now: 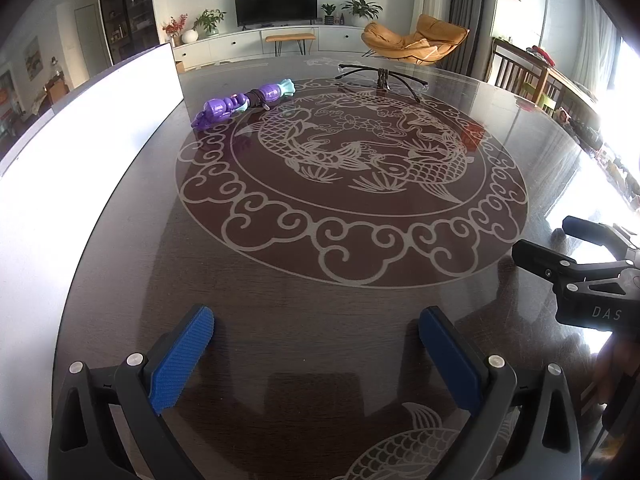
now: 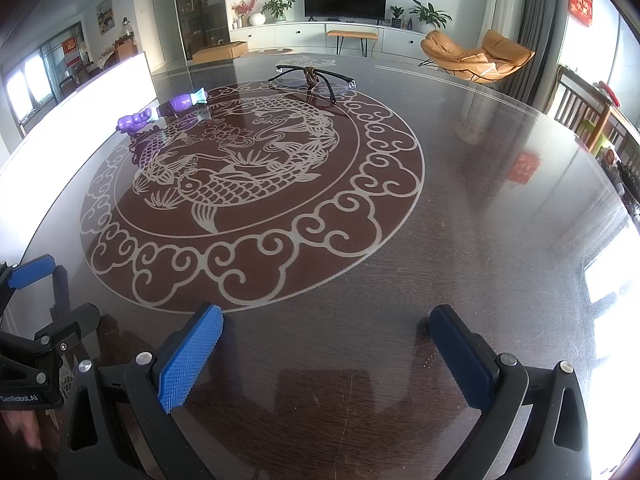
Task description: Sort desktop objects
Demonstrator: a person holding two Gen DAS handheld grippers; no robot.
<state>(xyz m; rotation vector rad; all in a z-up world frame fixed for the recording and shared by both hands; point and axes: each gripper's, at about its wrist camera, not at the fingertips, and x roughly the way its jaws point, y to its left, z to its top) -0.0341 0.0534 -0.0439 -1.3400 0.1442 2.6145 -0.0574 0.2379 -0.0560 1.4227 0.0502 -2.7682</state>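
Tongs both wide, empty: left tongs [image 1: 316, 322] & right tongs [image 2: 326, 320] over desk [image 2: 460, 240]. Purple toy [image 1: 244, 102] at 11 o'clock, glasses [image 1: 380, 76] at 12.

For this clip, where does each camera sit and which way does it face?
Left wrist: on the left hand-held gripper, open, low over the table, facing the TV wall; the right hand-held gripper shows at right.
Right wrist: on the right hand-held gripper, open, same heading; the left one shows at left.
Shared: purple toy, glasses.
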